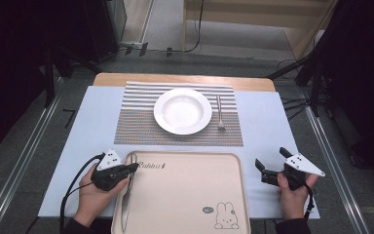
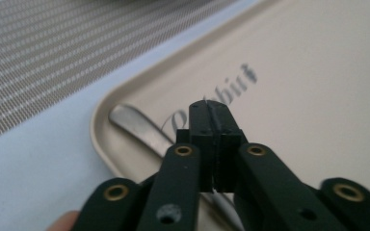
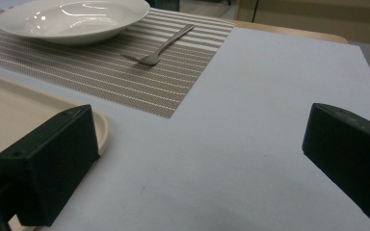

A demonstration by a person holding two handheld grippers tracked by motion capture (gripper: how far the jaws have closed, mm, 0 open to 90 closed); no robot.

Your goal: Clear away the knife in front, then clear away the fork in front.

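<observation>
My left hand-held gripper (image 1: 131,168) is clenched over the knife (image 1: 126,204) at the left rim of the beige tray (image 1: 190,195); whether it pinches the metal I cannot tell. The knife's long axis runs along that rim, toward the striped mat (image 1: 141,129). My right hand-held gripper (image 1: 270,163) hangs released over bare counter (image 1: 268,126), right of the tray. The plate (image 1: 182,111) and spoon (image 1: 219,113) lie on the mat.

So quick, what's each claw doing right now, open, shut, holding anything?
Left claw: shut over the tray, just above the knife; whether it grips the knife cannot be told.
Right claw: open, holding nothing.
</observation>
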